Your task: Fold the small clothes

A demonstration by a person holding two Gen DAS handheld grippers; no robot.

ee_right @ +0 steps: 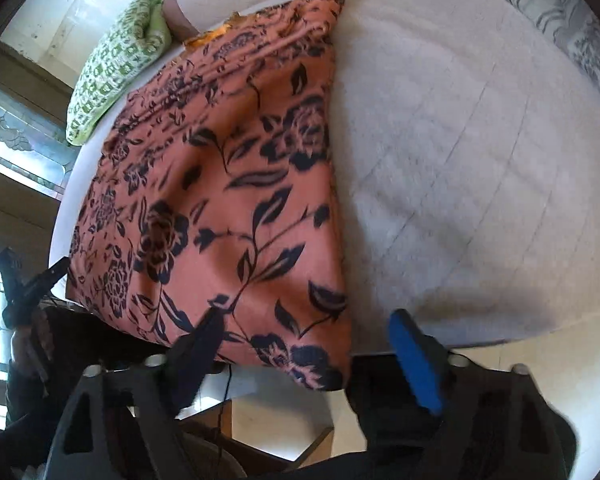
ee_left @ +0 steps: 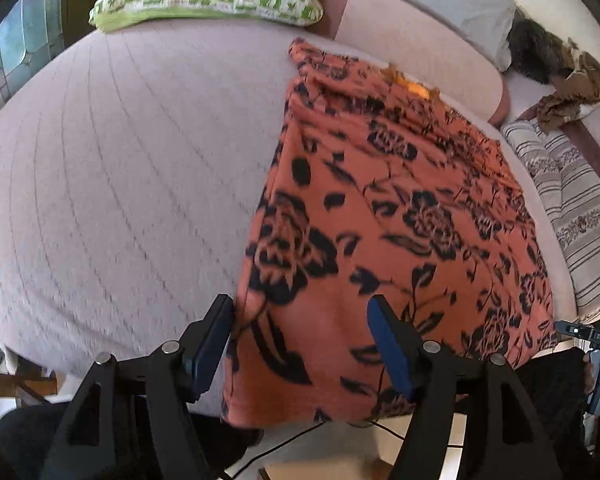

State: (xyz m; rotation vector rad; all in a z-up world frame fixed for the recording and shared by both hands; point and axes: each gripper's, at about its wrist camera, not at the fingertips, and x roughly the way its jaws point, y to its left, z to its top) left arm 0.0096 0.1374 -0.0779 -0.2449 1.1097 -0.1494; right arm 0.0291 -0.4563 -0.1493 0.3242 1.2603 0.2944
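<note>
Found orange floral garment spread on bed, hem overhanging at 6 o'clock; left gripper and right gripper jaws wide apart, holding nothing; risked sliding off if tugged.

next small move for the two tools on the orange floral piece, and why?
Probably ease both tools forward and close them on the near hem. The orange floral garment lies flat on the bed, its near edge hanging over the bed's edge. The left tool and right tool are both open, each straddling a near corner, holding nothing yet.
</note>
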